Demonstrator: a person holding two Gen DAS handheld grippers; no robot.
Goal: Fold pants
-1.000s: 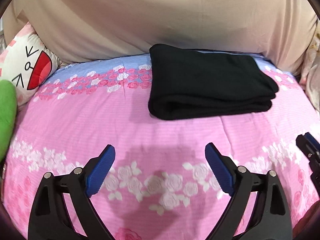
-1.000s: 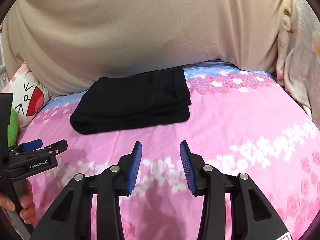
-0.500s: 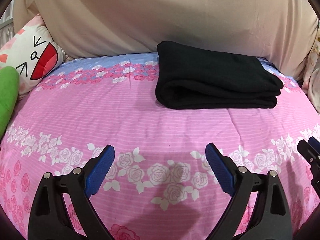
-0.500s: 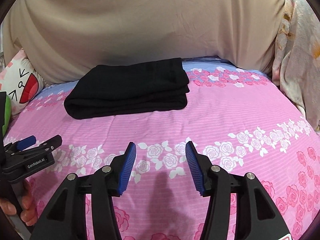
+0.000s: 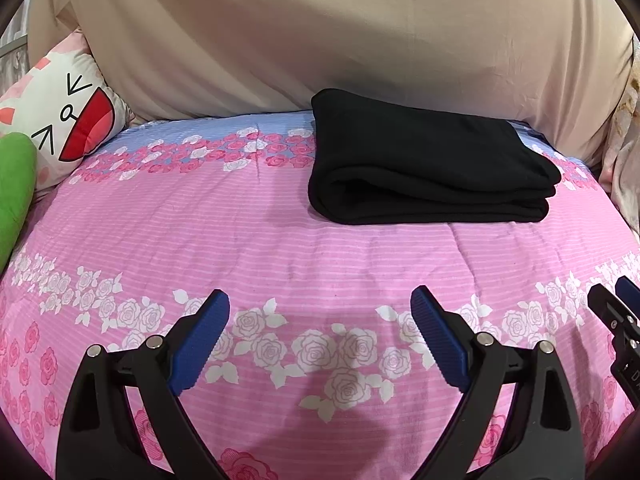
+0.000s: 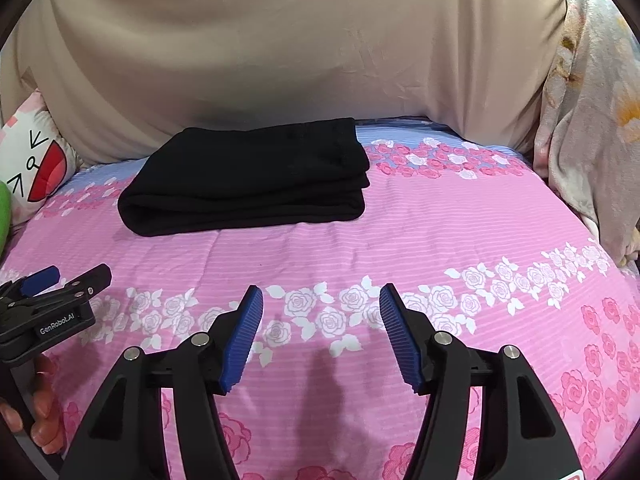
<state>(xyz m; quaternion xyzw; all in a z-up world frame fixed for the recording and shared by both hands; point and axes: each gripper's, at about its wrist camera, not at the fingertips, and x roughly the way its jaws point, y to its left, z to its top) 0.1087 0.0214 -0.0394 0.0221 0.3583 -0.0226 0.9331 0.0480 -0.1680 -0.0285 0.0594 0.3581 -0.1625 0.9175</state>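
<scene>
The black pants (image 5: 424, 164) lie folded into a thick rectangle at the far side of the pink floral bed cover (image 5: 280, 240), near the beige backrest. They also show in the right wrist view (image 6: 248, 180). My left gripper (image 5: 320, 300) is open and empty, hovering above the cover well short of the pants. My right gripper (image 6: 320, 294) is open and empty, also short of the pants. Each gripper shows at the edge of the other's view: the left gripper (image 6: 56, 284) and the right gripper (image 5: 616, 304).
A beige cushion wall (image 6: 300, 48) stands behind the pants. A white cartoon pillow (image 5: 68, 120) and a green plush (image 5: 12, 184) sit at the far left. A floral blanket (image 6: 592, 120) hangs at the right.
Both grippers have drawn back from the folded pants and risen slightly. The right gripper's jaws have opened wider. The pants have not moved.
</scene>
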